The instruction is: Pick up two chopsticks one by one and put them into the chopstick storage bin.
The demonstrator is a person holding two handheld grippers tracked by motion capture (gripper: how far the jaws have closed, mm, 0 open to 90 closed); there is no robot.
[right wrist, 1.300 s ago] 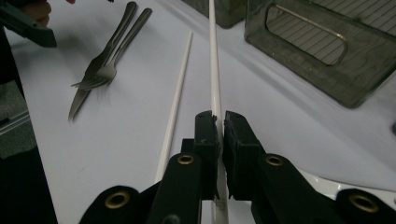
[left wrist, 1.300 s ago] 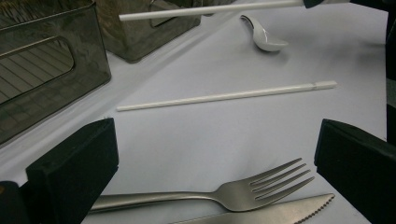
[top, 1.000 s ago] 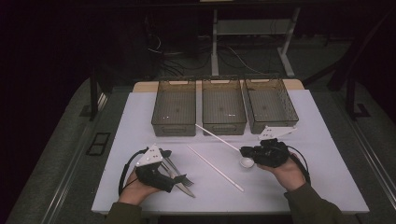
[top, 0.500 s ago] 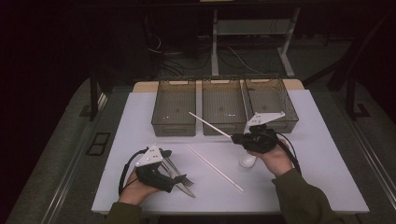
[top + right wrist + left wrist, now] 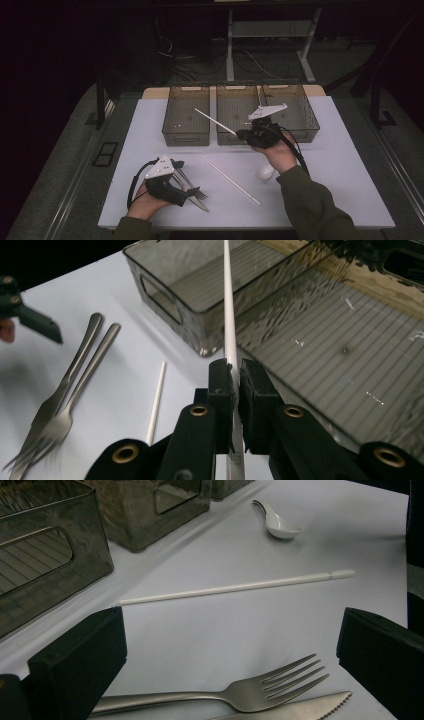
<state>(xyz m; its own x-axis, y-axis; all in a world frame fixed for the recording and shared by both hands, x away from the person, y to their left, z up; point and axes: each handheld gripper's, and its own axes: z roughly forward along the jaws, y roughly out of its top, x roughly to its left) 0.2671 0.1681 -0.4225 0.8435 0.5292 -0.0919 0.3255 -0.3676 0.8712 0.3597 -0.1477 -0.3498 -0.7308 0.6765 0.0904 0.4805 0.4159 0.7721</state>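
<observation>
Right gripper clamped near one end of white chopstick, held aloft before the middle bin, apparently pinched off-centre: risk of pivoting, slipping or striking the rim; left gripper wide open, empty, over fork.

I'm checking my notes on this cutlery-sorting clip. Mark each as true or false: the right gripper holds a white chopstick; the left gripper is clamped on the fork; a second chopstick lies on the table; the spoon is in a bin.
1. The right gripper holds a white chopstick: true.
2. The left gripper is clamped on the fork: false, its jaws stand open.
3. A second chopstick lies on the table: true.
4. The spoon is in a bin: false, it lies on the table.
</observation>
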